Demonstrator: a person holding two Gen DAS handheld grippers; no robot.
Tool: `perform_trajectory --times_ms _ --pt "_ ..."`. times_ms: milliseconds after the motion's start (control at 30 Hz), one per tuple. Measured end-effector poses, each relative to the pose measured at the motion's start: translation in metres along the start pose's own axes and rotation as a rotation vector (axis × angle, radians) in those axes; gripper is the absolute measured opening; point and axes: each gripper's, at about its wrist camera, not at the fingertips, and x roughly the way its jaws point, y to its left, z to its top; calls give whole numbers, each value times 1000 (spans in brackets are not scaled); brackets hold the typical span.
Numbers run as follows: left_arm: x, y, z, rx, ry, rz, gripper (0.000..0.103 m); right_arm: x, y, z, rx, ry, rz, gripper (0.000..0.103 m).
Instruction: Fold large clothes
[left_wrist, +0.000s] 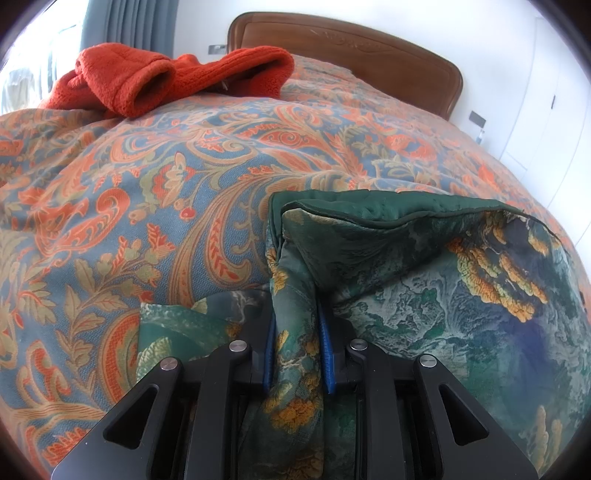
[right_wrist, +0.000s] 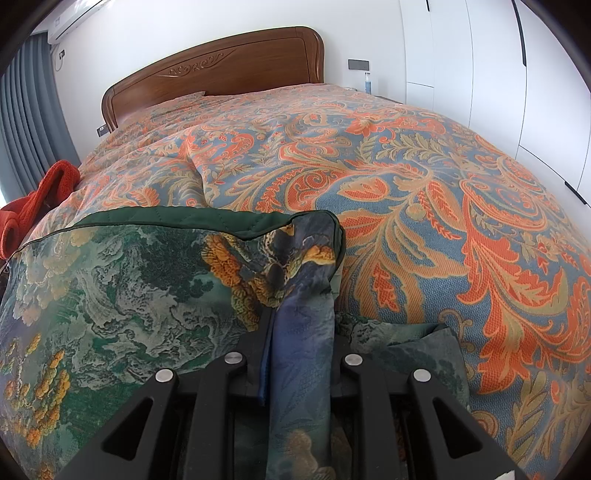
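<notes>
A dark green garment (left_wrist: 443, 280) printed with yellow and blue patterns lies at the near edge of the bed, its green lining edge folded over at the top. My left gripper (left_wrist: 295, 325) is shut on a bunched corner of it, the cloth pinched between the blue pads (left_wrist: 327, 354). The same green garment (right_wrist: 122, 295) fills the lower left of the right wrist view. My right gripper (right_wrist: 301, 332) is shut on its other bunched corner. The fingertips of both are hidden by cloth.
The bed is covered by an orange and blue paisley bedspread (left_wrist: 166, 184), also the bedspread (right_wrist: 443, 203). An orange knitted garment (left_wrist: 155, 81) lies crumpled at the far left of the bed, seen too as orange knit (right_wrist: 40, 199). A wooden headboard (right_wrist: 207, 74) stands behind; white wardrobes (right_wrist: 480, 55) line the right.
</notes>
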Motion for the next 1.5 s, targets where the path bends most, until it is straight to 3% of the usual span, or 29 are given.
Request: perform_trajectory --times_ms 600,667,767,900,967,1033,1167,1333,1500 --pt "-1 -1 1 -10 -1 -11 22 0 0 -2 0 -4 0 21" --pt "-5 -1 1 -14 -1 -14 28 0 0 -1 -1 -4 -2 21" --pt "-13 7 5 -54 18 -26 50 -1 1 -2 -1 -5 -3 22" --pt "-50 22 9 -110 21 -60 87 -1 -1 -2 13 5 10 22" --pt "-79 18 4 -59 -19 -38 91 0 -5 1 33 25 32 23" --pt "-102 7 0 23 -37 -46 93 -2 -11 4 66 42 67 28" --pt "-134 -32 6 123 -72 -77 95 -13 -26 11 146 56 140 74" --pt "-132 -99 23 183 -29 -190 96 -66 -33 24 156 -42 155 76" --pt "-86 -182 6 360 88 -272 96 -134 -30 -1 99 -126 237 76"
